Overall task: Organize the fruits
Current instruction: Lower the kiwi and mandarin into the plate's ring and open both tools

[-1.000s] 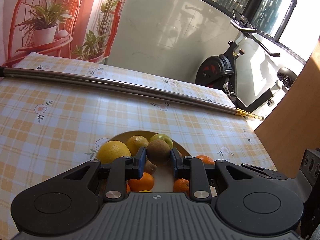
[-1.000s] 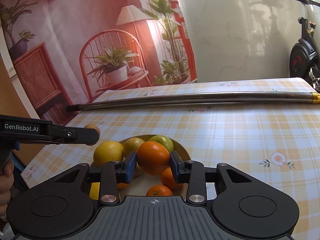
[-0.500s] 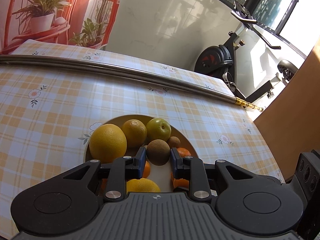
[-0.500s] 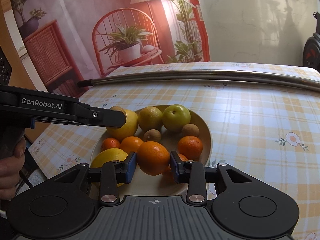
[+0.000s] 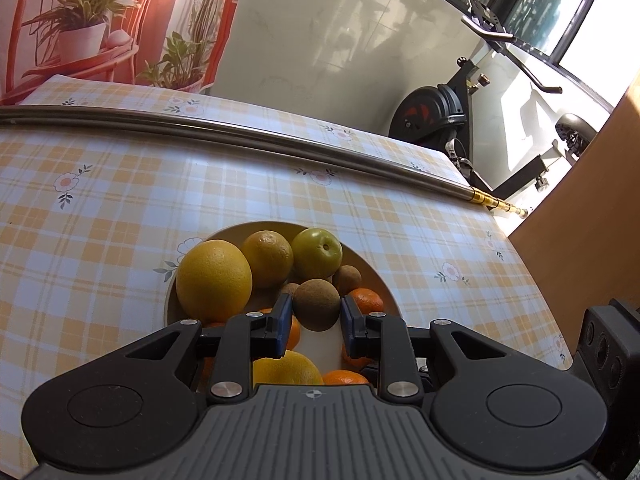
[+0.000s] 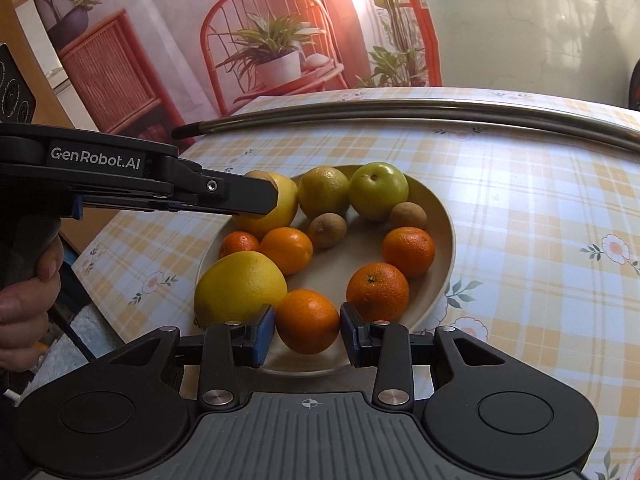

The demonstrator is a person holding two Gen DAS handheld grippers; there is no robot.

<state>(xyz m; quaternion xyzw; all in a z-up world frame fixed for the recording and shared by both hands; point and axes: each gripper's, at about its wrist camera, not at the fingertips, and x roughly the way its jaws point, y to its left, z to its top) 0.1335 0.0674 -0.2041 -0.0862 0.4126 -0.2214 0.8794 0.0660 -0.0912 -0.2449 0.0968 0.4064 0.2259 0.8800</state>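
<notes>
— What's in your left tongs [image 5: 314, 318]?

— A brown kiwi [image 5: 316, 304], pinched between the two blue pads. I hold it above the plate [image 5: 384, 286], just in front of the fingers, so that it clears the fruit under it. Ahead and to the left sit a big yellow citrus [image 5: 214, 276], a smaller yellow-green one and a green apple [image 5: 318, 252]; two more kiwis lie just beyond my tips.

— And the right tongs [image 6: 307, 334]?

— Clamped on an orange [image 6: 307, 320], over the near rim of the same plate [image 6: 444, 240]. My guess is I keep it high because the plate is crowded: another orange [image 6: 378, 290] is just right of my tip, a large lemon-coloured fruit [image 6: 240, 286] just left.

— Can you see the other hand from there?

— Yes, the left tongs [image 6: 256, 196] reach in from the left, over the far yellow fruit, their kiwi barely showing at the tip.

— Where do the two go?

— I can't tell; I see no second dish, only the checked cloth [image 6: 540, 208] and a metal rod [image 6: 400, 112] across it.
</notes>
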